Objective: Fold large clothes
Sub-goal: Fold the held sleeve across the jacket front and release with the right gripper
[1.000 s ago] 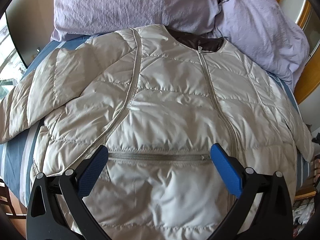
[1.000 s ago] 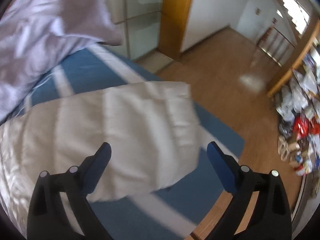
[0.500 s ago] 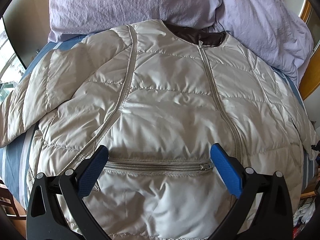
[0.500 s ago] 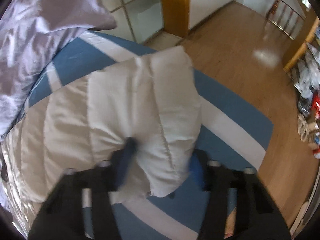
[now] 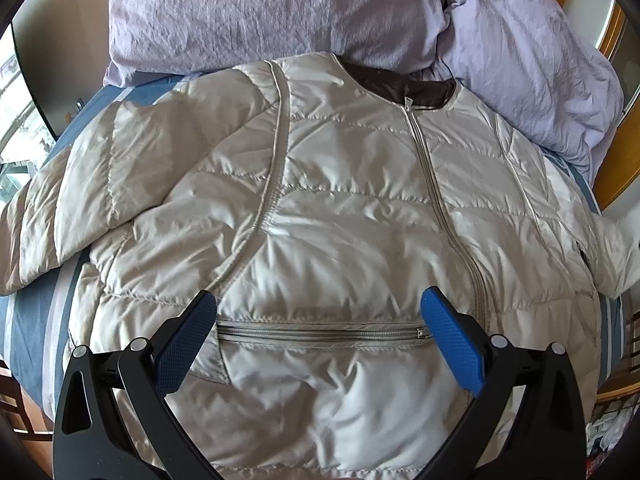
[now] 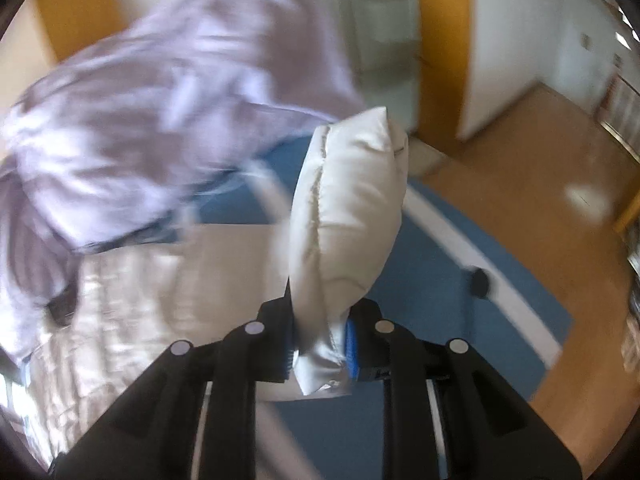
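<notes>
From the left wrist we see our left gripper spread wide above a cream quilted jacket lying flat on the bed. From the right wrist, our right gripper, jaws closing, pinches the jacket's sleeve, lifted upright.

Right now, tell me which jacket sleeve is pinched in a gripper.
The right-hand sleeve, its cuff between the closing right gripper pads; the other sleeve lies flat, untouched.
</notes>
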A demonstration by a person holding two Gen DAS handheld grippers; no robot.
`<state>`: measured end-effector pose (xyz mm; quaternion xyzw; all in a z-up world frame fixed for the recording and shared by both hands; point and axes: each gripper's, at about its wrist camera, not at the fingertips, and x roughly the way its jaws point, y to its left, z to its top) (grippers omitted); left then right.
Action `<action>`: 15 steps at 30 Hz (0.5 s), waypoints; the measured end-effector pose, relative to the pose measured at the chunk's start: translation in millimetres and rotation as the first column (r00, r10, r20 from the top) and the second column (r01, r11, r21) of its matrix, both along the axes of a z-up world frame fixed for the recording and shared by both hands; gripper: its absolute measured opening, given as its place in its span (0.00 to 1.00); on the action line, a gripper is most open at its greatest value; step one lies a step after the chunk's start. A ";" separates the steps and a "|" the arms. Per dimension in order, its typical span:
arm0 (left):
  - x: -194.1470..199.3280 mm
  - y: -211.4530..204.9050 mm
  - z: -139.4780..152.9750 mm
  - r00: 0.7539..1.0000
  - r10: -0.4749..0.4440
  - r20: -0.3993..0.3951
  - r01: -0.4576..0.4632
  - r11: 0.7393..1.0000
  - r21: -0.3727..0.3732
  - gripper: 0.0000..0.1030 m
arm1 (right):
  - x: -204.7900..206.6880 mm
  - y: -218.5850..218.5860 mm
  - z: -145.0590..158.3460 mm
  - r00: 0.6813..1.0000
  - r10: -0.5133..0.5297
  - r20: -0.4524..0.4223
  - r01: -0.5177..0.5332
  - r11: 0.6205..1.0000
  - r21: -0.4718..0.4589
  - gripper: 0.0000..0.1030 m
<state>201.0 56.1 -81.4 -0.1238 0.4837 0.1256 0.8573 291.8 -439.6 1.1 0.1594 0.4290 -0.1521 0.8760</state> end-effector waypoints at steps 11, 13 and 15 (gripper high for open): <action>-16.5 14.1 5.8 1.000 0.019 0.021 -0.018 1.000 -0.014 0.99 | 50.1 186.8 -6.5 0.917 0.399 -0.002 -0.396 0.912 0.103 0.19; -19.9 17.2 5.5 1.000 0.024 0.019 -0.023 1.000 -0.014 0.99 | 50.0 208.5 -12.6 0.899 0.438 -0.010 -0.432 0.891 0.137 0.19; -22.8 20.7 5.7 0.999 0.030 0.020 -0.030 0.999 -0.015 0.99 | 47.7 236.3 -19.4 0.875 0.483 -0.017 -0.474 0.864 0.168 0.19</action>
